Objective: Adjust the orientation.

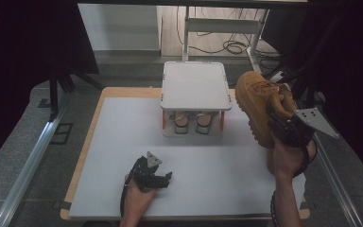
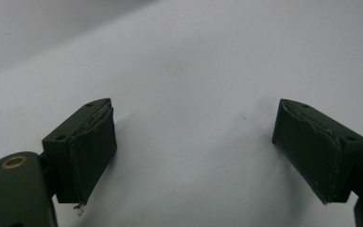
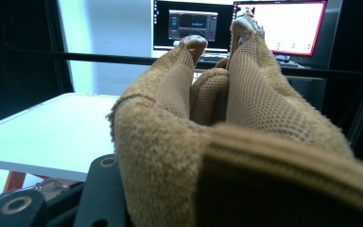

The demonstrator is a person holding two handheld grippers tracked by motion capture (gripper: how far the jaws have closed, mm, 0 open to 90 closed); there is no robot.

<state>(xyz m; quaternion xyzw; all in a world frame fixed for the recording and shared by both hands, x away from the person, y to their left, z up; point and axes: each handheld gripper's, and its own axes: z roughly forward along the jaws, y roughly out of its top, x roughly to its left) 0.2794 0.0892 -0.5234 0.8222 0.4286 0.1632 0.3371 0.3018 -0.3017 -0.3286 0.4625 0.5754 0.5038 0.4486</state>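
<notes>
A tan suede boot (image 1: 257,101) hangs in the air over the table's right edge, toe pointing away from me. My right gripper (image 1: 283,124) is shut on its collar at the heel end. In the right gripper view the boot's mesh lining and padded collar (image 3: 246,118) sit right in front of the camera. My left gripper (image 1: 163,178) rests low on the white mat (image 1: 123,156) near the front edge. It is open, with bare mat between its pads (image 2: 194,109).
A small rack with a white top and orange legs (image 1: 196,85) stands at the back centre, its top (image 3: 52,127) lying left of the boot. Two shoes (image 1: 181,124) (image 1: 203,123) sit under it. Metal rails (image 1: 28,161) flank the table. Monitors (image 3: 283,26) glow behind.
</notes>
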